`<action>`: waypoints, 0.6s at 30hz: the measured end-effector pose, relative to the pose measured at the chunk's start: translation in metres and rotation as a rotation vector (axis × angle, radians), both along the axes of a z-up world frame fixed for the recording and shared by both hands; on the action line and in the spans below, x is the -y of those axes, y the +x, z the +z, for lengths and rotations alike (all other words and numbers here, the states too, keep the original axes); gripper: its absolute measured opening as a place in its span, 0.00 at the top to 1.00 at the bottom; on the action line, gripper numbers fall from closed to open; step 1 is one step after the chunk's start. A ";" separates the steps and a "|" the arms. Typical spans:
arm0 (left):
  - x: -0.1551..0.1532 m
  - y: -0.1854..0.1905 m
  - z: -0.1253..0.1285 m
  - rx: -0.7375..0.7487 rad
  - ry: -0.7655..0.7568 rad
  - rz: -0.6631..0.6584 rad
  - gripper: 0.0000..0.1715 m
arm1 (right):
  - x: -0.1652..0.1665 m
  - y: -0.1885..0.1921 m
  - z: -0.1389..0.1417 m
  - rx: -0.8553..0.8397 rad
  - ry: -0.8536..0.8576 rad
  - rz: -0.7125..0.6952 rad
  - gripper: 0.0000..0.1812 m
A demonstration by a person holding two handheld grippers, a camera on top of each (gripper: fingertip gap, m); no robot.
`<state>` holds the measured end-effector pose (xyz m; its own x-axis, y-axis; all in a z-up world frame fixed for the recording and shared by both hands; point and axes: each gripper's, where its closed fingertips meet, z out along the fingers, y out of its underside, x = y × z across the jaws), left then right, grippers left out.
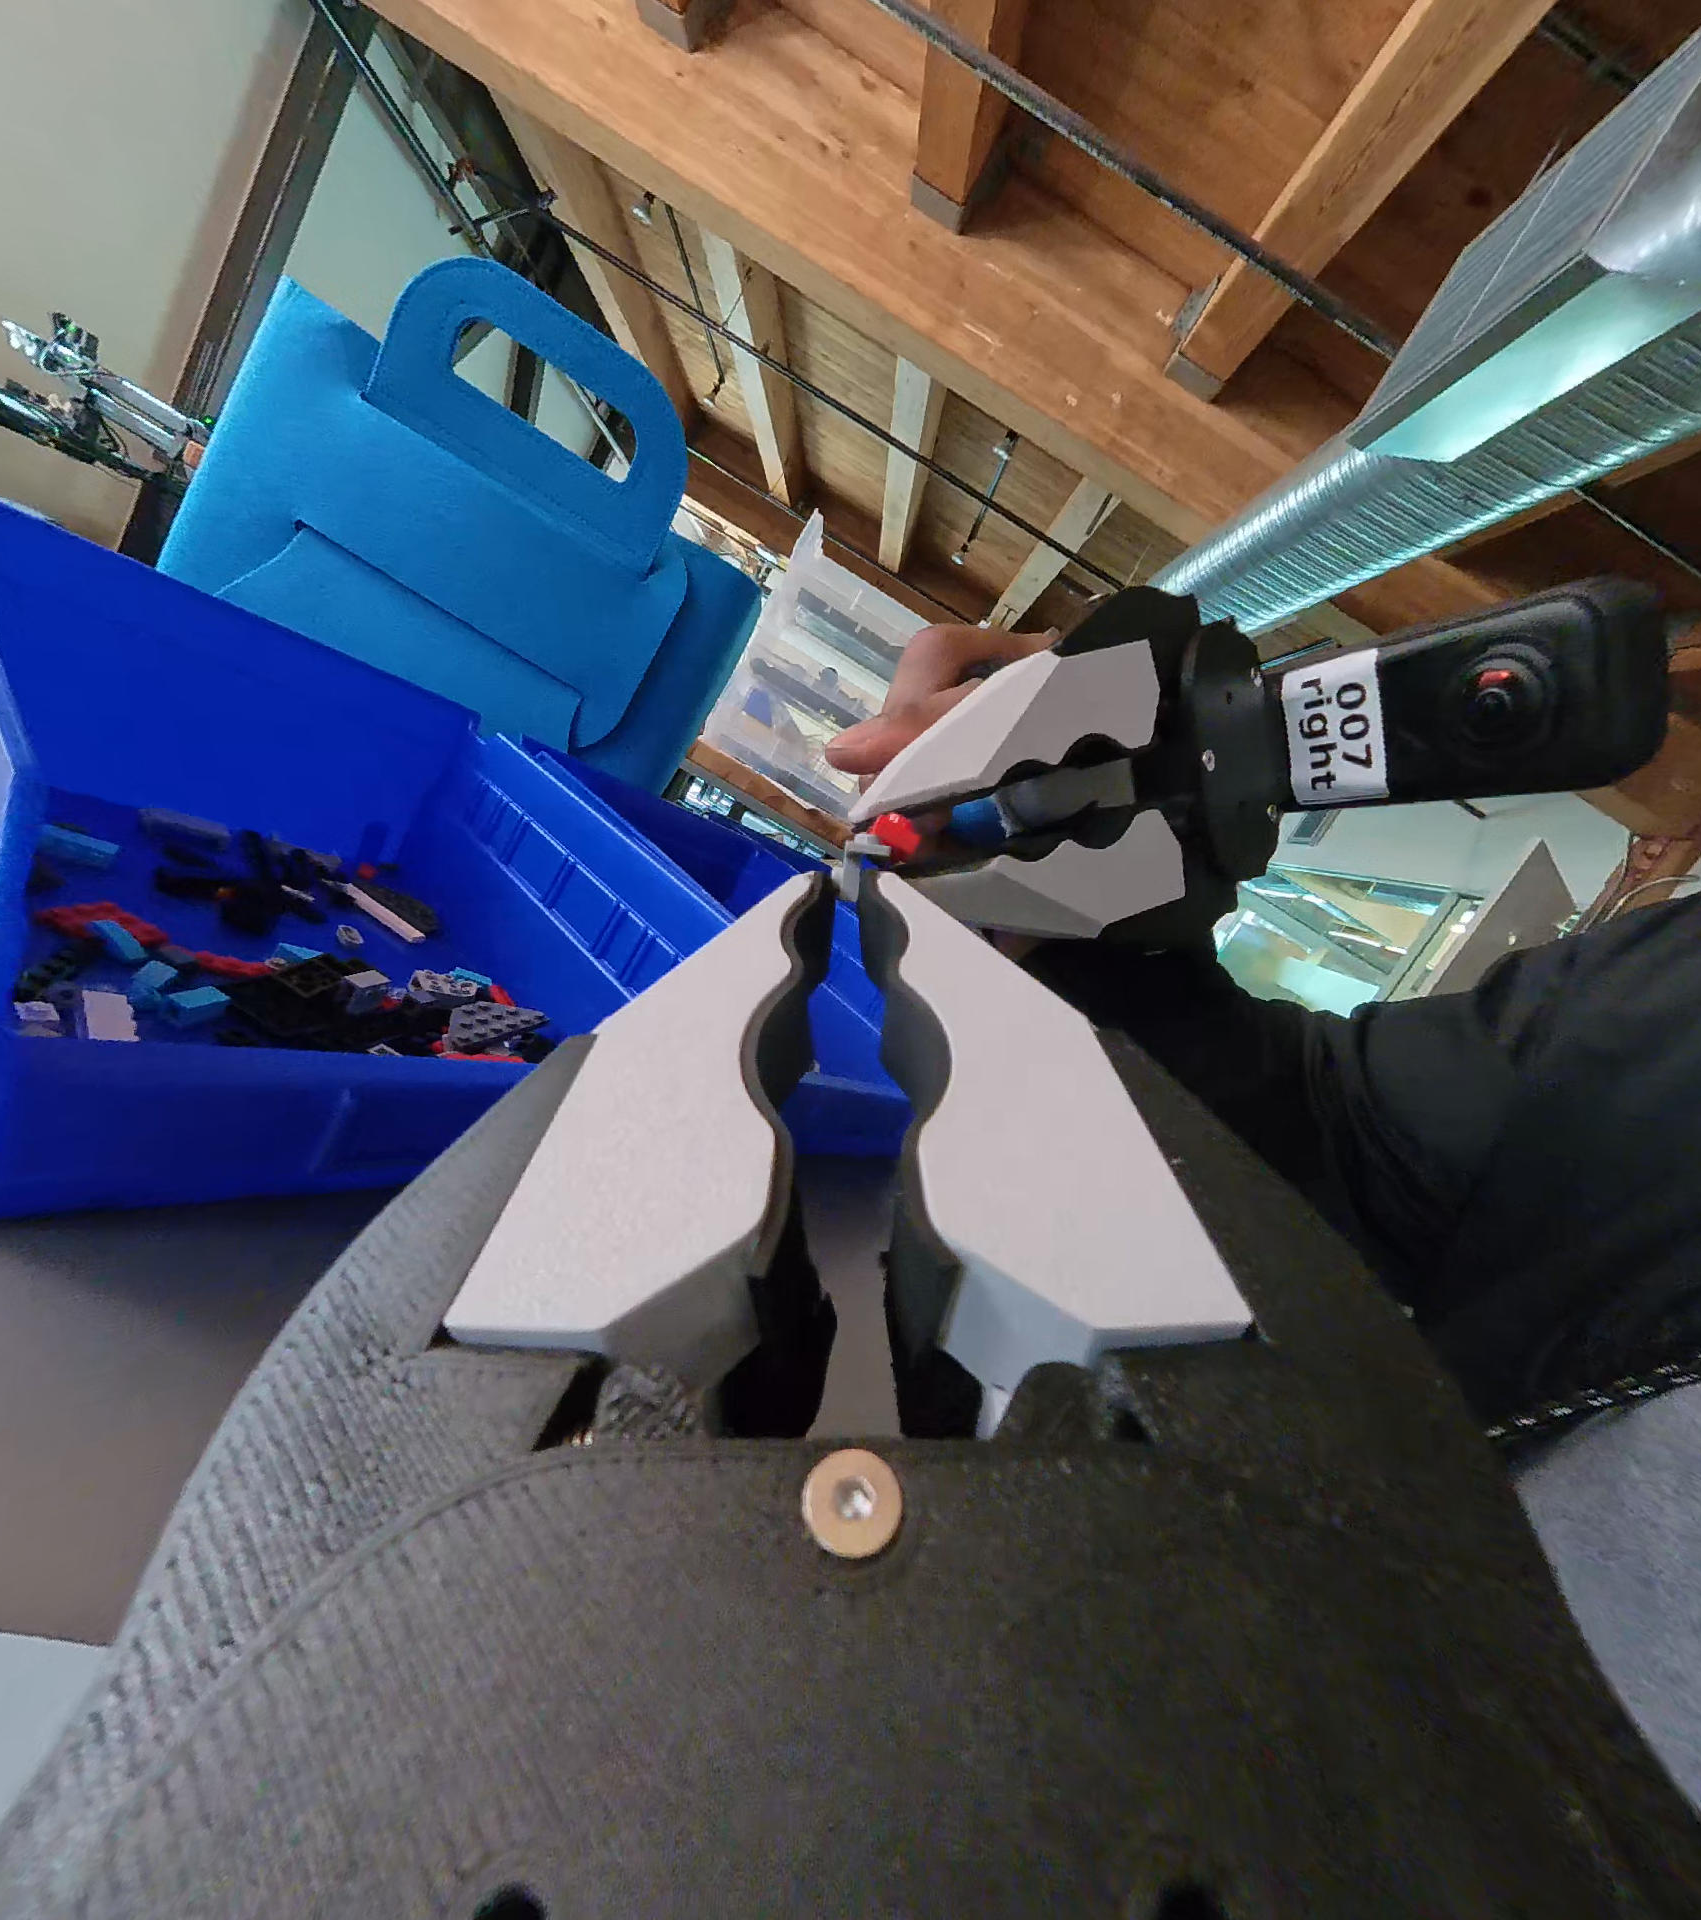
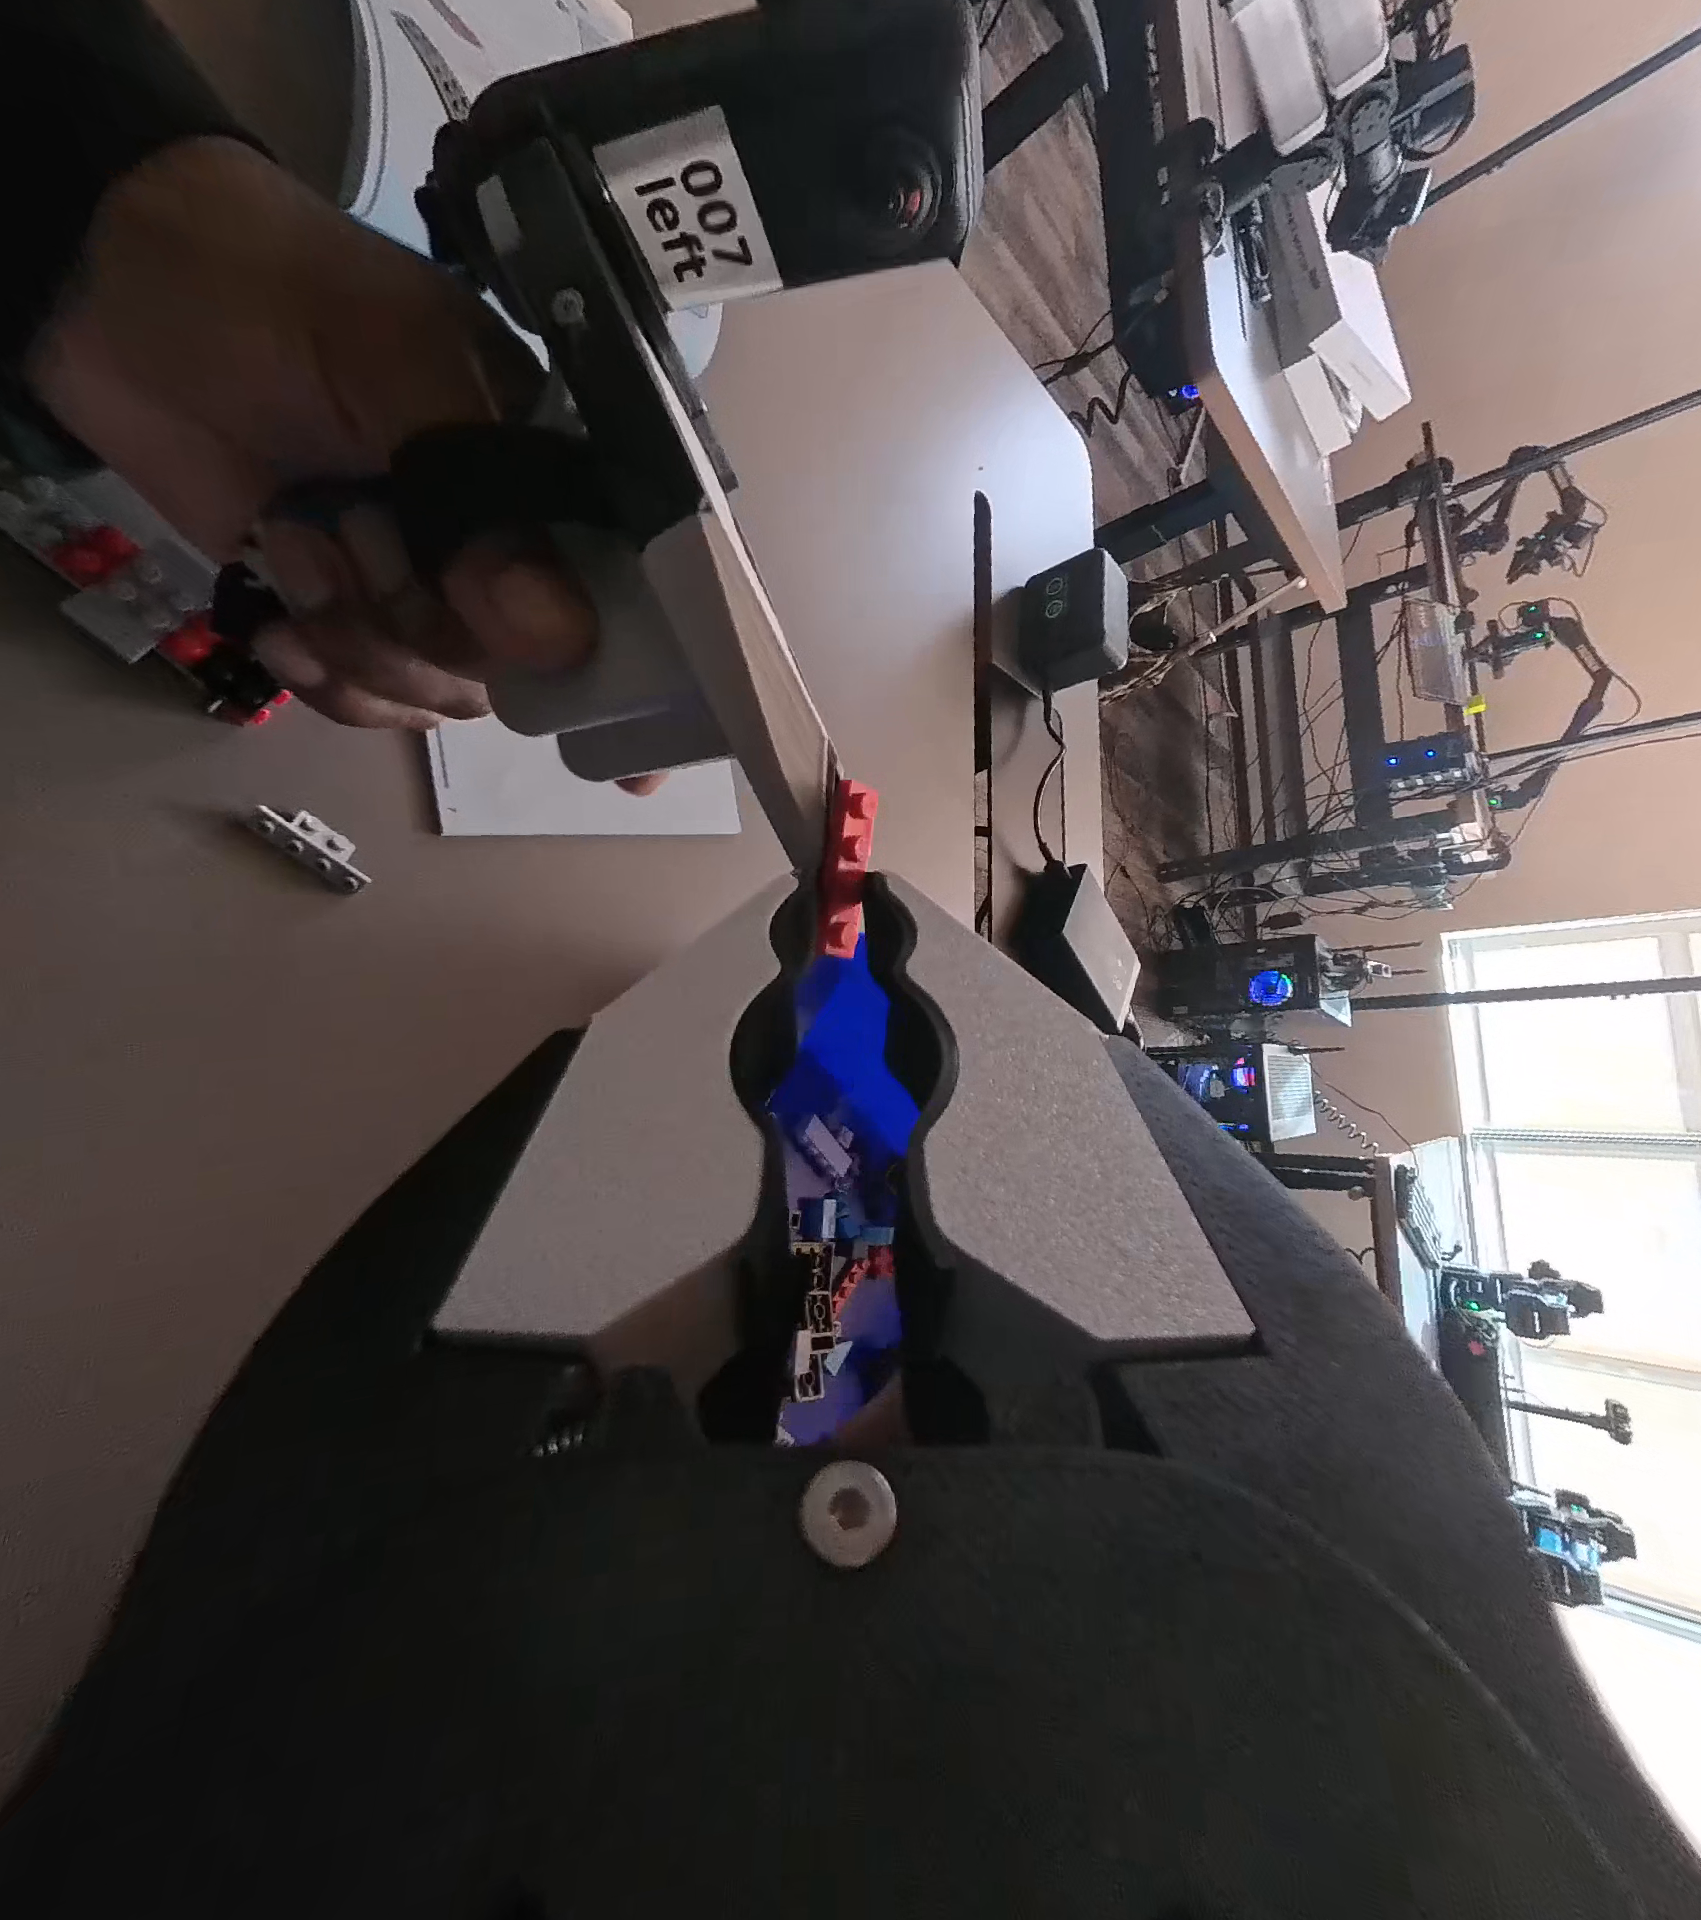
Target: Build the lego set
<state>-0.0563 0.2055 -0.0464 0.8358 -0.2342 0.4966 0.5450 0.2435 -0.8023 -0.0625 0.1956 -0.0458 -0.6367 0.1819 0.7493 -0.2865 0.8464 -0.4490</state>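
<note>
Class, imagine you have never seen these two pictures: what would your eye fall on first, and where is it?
First, the two grippers meeting tip to tip in mid-air: the left gripper pinches a small grey piece, and the right gripper pinches a red studded brick. Next, the bright blue bin of loose lego pieces at left on the table, with a blue felt bag behind it.

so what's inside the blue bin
The blue bin holds a loose pile of lego pieces: black, grey, red, light blue and white, spread over its floor. Its right end is hidden behind the left gripper, so anything lying there cannot be seen.
</note>
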 end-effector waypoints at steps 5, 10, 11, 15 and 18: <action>0.000 0.005 0.003 -0.094 -0.020 0.020 0.99 | 0.000 0.005 0.001 0.066 -0.039 0.011 0.91; -0.001 0.008 0.002 -0.154 -0.048 0.034 0.99 | -0.002 0.007 -0.002 0.096 -0.040 0.019 0.90; -0.002 0.008 0.002 -0.153 -0.052 0.035 0.99 | -0.002 0.007 -0.003 0.091 -0.032 0.018 0.90; -0.003 0.007 -0.001 -0.148 -0.072 0.044 0.99 | -0.004 0.005 -0.005 0.062 0.009 0.010 0.91; -0.004 0.005 -0.003 -0.104 -0.077 0.041 0.99 | -0.005 0.003 -0.007 0.023 0.051 0.009 0.91</action>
